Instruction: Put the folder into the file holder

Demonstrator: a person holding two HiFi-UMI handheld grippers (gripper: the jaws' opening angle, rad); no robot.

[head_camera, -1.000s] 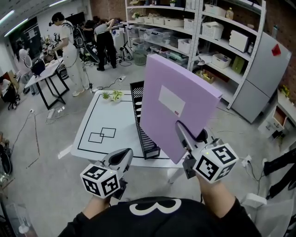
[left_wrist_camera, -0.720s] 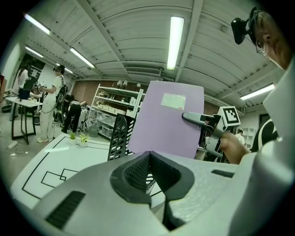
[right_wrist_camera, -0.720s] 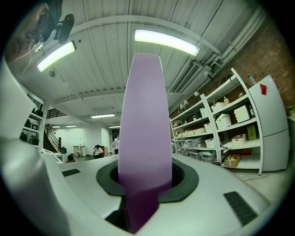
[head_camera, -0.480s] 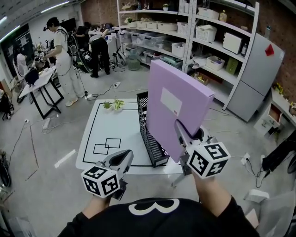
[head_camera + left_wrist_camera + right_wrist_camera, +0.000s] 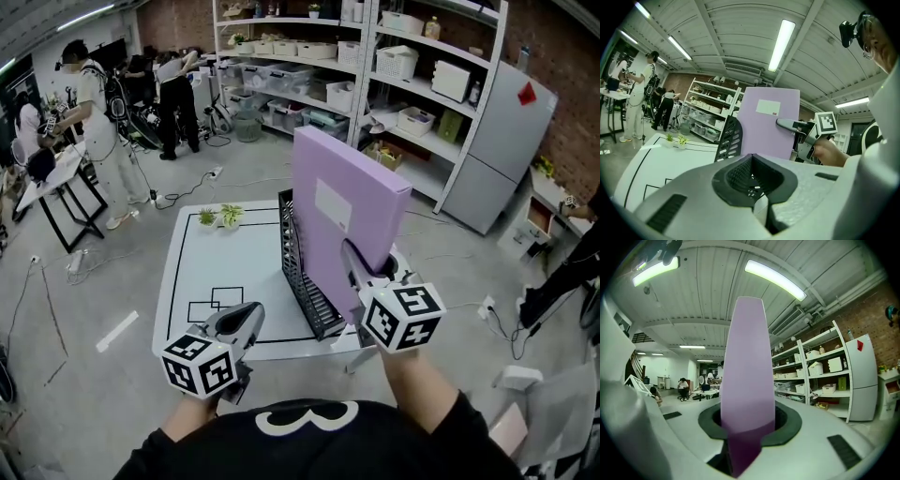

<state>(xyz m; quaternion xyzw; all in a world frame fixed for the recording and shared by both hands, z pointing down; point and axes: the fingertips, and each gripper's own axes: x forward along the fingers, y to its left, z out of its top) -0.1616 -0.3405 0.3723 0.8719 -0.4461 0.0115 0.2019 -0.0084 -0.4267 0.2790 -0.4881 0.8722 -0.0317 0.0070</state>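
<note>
Head view: purple folder (image 5: 342, 216) in right claw (image 5: 353, 265)

Open tabletop lies left of the black file holder (image 5: 302, 277) on the white table (image 5: 202, 272) — only two small potted plants (image 5: 218, 217) at the far edge interrupt it. The holder's slots face upward with open air over them. The purple folder (image 5: 342, 216), clamped upright in the right gripper (image 5: 354, 267), walls off the holder's right side. The left gripper (image 5: 242, 323), jaws together, hangs at the near edge — apart from the holder
</note>
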